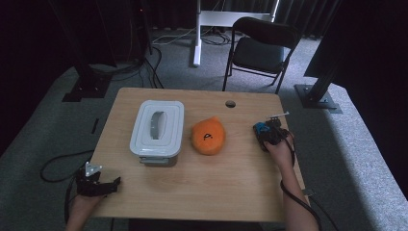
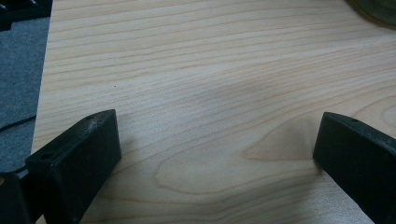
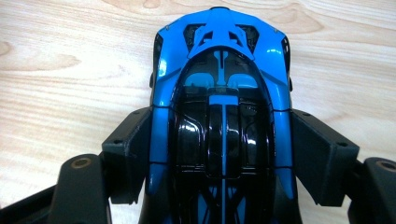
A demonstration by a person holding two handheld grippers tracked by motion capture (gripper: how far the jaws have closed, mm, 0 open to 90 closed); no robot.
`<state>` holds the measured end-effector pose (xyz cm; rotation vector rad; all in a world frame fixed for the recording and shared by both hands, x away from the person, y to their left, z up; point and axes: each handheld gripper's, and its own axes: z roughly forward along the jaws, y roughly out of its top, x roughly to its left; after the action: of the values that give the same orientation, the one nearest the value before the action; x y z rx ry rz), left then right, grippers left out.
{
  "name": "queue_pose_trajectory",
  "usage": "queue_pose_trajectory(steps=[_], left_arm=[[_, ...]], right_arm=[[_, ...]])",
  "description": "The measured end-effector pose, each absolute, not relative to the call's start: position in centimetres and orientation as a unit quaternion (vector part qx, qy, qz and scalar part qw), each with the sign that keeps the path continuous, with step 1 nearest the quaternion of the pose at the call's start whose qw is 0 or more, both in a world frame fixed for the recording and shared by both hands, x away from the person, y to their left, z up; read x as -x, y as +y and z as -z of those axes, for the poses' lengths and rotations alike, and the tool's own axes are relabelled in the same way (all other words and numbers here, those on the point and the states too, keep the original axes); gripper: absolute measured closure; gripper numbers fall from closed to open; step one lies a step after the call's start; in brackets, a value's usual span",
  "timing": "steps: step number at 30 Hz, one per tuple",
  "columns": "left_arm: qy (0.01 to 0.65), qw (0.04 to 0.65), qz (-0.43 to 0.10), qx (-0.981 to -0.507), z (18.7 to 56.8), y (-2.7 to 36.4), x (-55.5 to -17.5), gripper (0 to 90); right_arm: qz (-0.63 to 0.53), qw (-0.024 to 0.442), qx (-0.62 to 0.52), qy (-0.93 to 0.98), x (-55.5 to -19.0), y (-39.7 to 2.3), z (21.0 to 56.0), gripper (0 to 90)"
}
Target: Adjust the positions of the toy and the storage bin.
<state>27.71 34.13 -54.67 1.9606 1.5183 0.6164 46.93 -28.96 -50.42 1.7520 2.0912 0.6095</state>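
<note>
A glossy blue and black toy car [image 3: 222,93] sits between the jaws of my right gripper [image 3: 222,144], whose pads press on both of its sides, with the wooden table under it. In the high view this gripper [image 1: 270,134] is near the table's right edge, and the toy car [image 1: 261,128] shows as a small blue patch at its tip. My left gripper [image 1: 107,185] rests at the table's front left corner. Its jaws stand wide apart over bare wood, nothing between them [image 2: 217,149].
A white lidded container [image 1: 157,127] stands left of centre on the table [image 1: 216,183], with an orange plush toy [image 1: 208,136] beside it on the right. A cable hole [image 1: 230,103] is near the far edge. A black folding chair [image 1: 260,48] stands beyond the table.
</note>
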Motion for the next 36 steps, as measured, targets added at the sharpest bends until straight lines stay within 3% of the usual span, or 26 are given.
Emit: queue_pose_trajectory(steps=[24,36], left_arm=[[0.569,0.289,-0.231,-0.735,54.7,34.1,-27.7,1.2],[0.569,0.289,-0.231,-0.735,54.7,34.1,-27.7,1.2]], right_arm=[[-0.215,0.175,-0.625,0.73,-35.5,-33.7,49.3,27.5],[-0.179,0.176,-0.638,0.728,-32.3,-34.1,50.8,27.4]])
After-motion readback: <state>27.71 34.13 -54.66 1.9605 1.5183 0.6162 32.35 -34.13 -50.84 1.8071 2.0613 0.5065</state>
